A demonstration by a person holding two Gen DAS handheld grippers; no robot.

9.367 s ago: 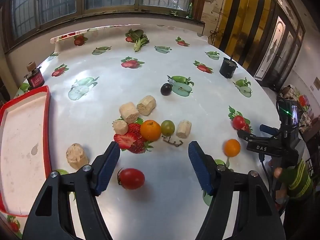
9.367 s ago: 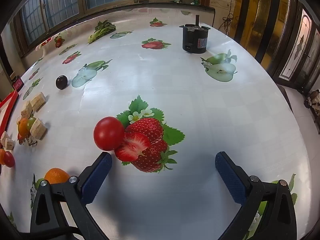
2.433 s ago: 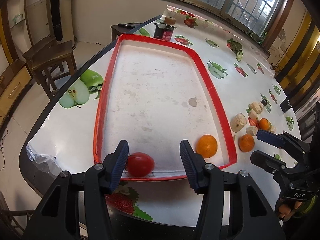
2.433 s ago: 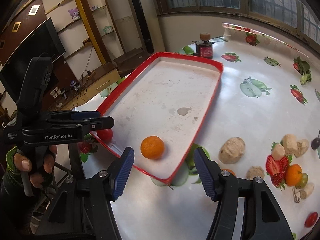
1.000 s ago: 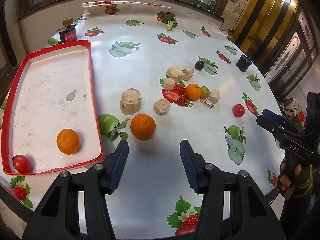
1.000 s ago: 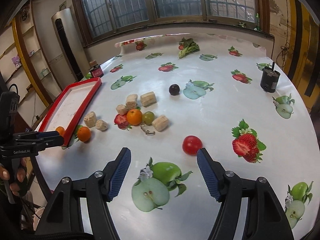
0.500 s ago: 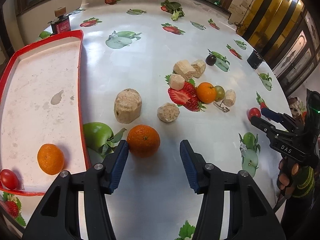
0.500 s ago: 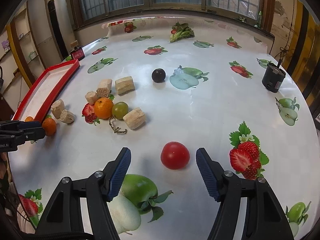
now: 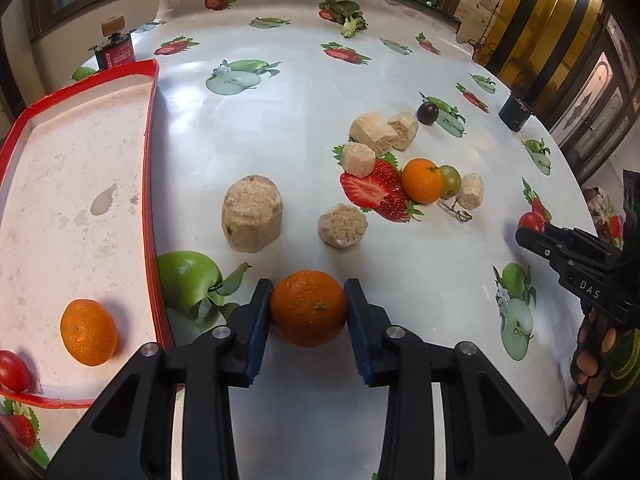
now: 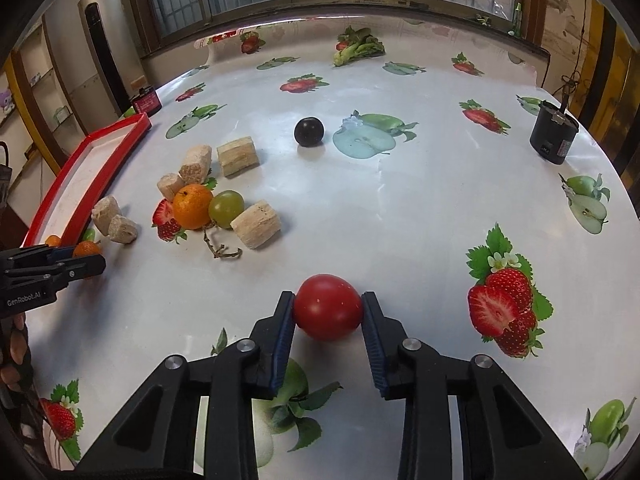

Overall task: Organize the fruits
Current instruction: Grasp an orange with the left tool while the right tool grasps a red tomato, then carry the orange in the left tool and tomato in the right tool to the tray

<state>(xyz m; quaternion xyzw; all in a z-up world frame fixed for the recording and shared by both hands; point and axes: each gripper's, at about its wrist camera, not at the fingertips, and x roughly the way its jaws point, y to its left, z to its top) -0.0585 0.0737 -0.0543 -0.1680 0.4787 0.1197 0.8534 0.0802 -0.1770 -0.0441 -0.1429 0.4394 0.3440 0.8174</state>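
My left gripper [image 9: 307, 312] is shut on an orange [image 9: 308, 313] that rests on the table beside the red tray [image 9: 154, 184]. The tray holds another orange [image 9: 89, 332] and a small tomato [image 9: 13, 370] at its near end. My right gripper [image 10: 328, 312] is shut on a red tomato [image 10: 328, 306] on the table. A third orange [image 10: 192, 206], a green grape [image 10: 226, 208] and a dark plum [image 10: 309, 131] lie among the beige blocks in the middle of the table.
Several beige cork-like blocks [image 9: 252, 218] lie around the fruit. A dried stem [image 10: 218, 248] lies by the grape. A black cylinder [image 10: 554, 136] stands at the far right, a small red-labelled bottle [image 9: 116, 50] beyond the tray. The tablecloth has printed fruit pictures.
Both grippers moved forward and closed: the left onto the orange beside the tray, the right onto the red tomato. Half a second ago both were open.
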